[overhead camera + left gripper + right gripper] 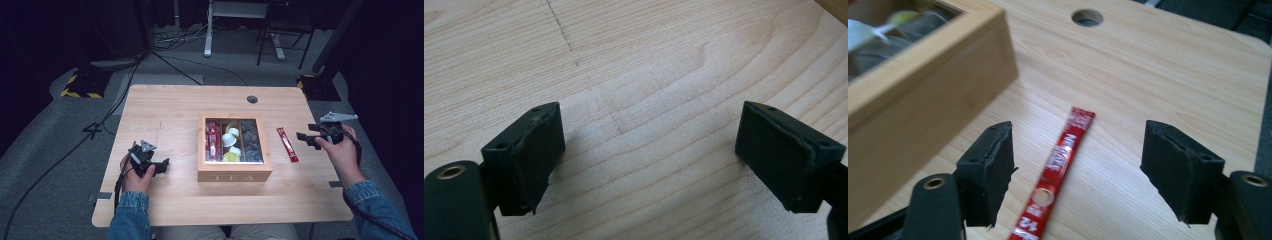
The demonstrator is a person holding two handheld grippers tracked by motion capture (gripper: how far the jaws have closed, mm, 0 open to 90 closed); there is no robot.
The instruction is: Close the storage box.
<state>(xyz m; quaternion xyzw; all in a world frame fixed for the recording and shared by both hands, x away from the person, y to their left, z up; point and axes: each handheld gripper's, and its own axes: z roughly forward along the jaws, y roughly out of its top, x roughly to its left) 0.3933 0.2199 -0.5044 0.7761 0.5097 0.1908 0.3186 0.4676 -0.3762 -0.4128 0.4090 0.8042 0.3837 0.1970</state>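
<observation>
A wooden tea box (234, 175) marked TEA sits mid-table; its window shows red sachets, yellow and white packets and dark packets inside. A red stick sachet (287, 144) lies flat on the table just right of the box. My right gripper (306, 139) is open, held right of that sachet. In the right gripper view the red sachet (1055, 172) lies on the table between the spread jaws, with the box wall (923, 115) to the left. My left gripper (161, 166) rests low at the table's front left, open (649, 155) over bare wood.
The wooden table (170, 107) has a round cable hole (252, 99) at the back right. Cables, a desk frame and yellow-black striped bases stand on the grey floor beyond. The table's right edge lies close beside my right hand.
</observation>
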